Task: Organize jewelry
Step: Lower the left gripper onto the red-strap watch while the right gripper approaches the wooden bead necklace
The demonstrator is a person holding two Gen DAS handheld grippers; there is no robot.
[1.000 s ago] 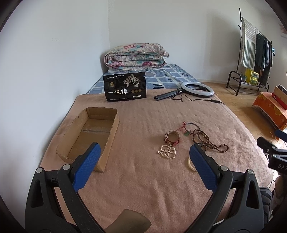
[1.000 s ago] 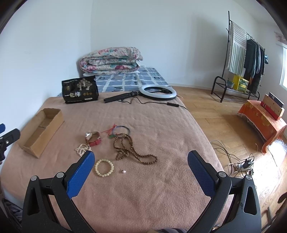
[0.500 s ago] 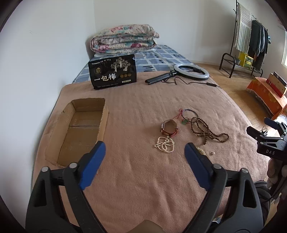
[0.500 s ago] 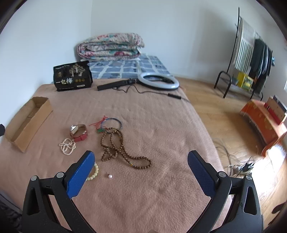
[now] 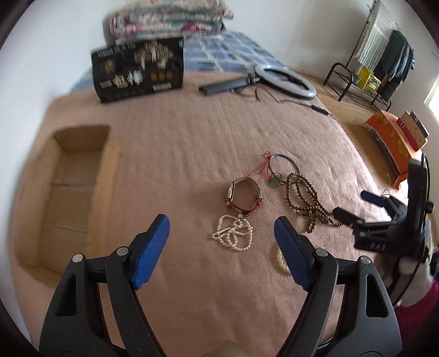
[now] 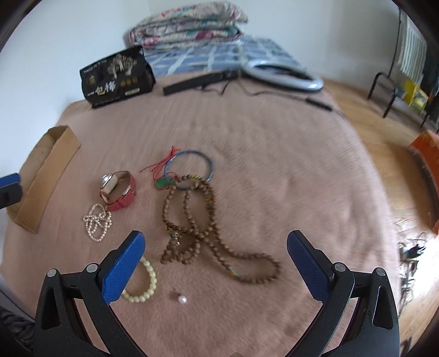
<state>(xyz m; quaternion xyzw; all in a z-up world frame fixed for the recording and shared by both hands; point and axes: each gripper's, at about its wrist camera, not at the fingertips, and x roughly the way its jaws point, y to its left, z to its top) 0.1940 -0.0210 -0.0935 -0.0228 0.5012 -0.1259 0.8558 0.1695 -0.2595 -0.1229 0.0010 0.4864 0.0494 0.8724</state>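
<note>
On the pink blanket lie a red-strapped watch [image 5: 244,197], a white pearl string [image 5: 233,233], a long brown bead necklace [image 6: 197,219], a blue bangle [image 6: 189,167] with red cord, a cream bead bracelet [image 6: 145,285] and one loose pearl [image 6: 182,299]. My left gripper [image 5: 221,222] hovers over the pearl string with its jaws closing; the pearls lie just ahead between the tips, untouched. My right gripper [image 6: 215,236] stands open above the brown necklace's lower loops. An open cardboard box [image 5: 105,175] sits at the left.
At the back stand a black snack bag [image 5: 137,68], a ring light [image 5: 285,79] with its cable, and a folded quilt [image 5: 170,16]. The bed's edge drops to wooden floor on the right, with cables [image 6: 411,247], an orange box [image 5: 392,137] and a clothes rack [image 5: 384,63].
Both grippers came forward and tipped down toward the jewelry, which now looks larger and nearer. The left jaws have narrowed; the right jaws keep their width.
</note>
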